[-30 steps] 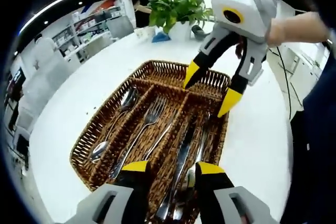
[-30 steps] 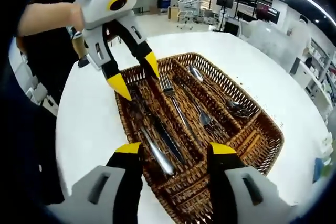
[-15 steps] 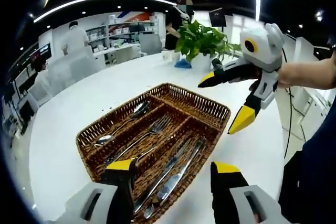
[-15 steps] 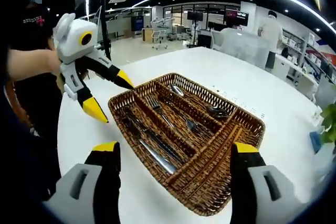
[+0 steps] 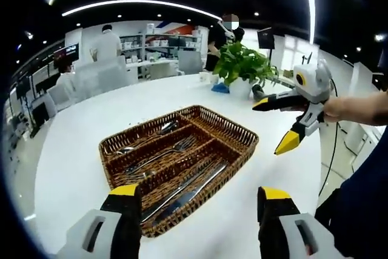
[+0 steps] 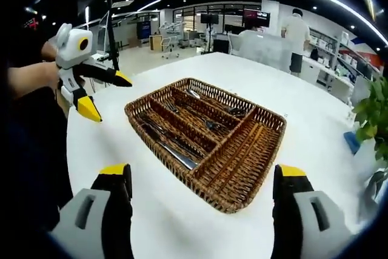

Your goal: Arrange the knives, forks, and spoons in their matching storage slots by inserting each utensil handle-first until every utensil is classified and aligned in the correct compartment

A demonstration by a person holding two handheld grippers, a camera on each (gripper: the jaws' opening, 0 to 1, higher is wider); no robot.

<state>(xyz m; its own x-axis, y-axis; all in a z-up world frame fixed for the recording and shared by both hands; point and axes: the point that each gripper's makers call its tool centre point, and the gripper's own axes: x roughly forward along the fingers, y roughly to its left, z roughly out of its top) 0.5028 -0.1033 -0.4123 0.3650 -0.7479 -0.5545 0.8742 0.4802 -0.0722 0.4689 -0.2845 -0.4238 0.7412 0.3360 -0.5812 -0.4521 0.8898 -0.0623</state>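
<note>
Left gripper [image 5: 197, 201]: my left tool hangs above the near edge of the white table [image 5: 79, 150], jaws spread wide apart with nothing between them. In the right gripper view I see it off to the left [image 6: 106, 95], clear of the basket, jaws also apart.
Right gripper [image 6: 203, 180]: my right tool is likewise gaping and empty, raised over the table. In the left gripper view it sits to the right [image 5: 279, 127], held by a hand [image 5: 339, 108], beside the basket without touching it.
Wicker basket [image 5: 236, 128]: a brown woven tray with long slots and one cross slot at its end, lying flat on the table between the two tools.
Spoons [image 5: 145, 141]: in the outer slot.
Forks [image 5: 167, 153]: in the middle slot.
Knives [image 5: 188, 189]: in the slot nearest my right tool, lying lengthwise.
Cross slot [image 6: 239, 162]: I can make out no cutlery in it.
Potted plant [image 5: 242, 68]: green leaves at the table's far edge.
</note>
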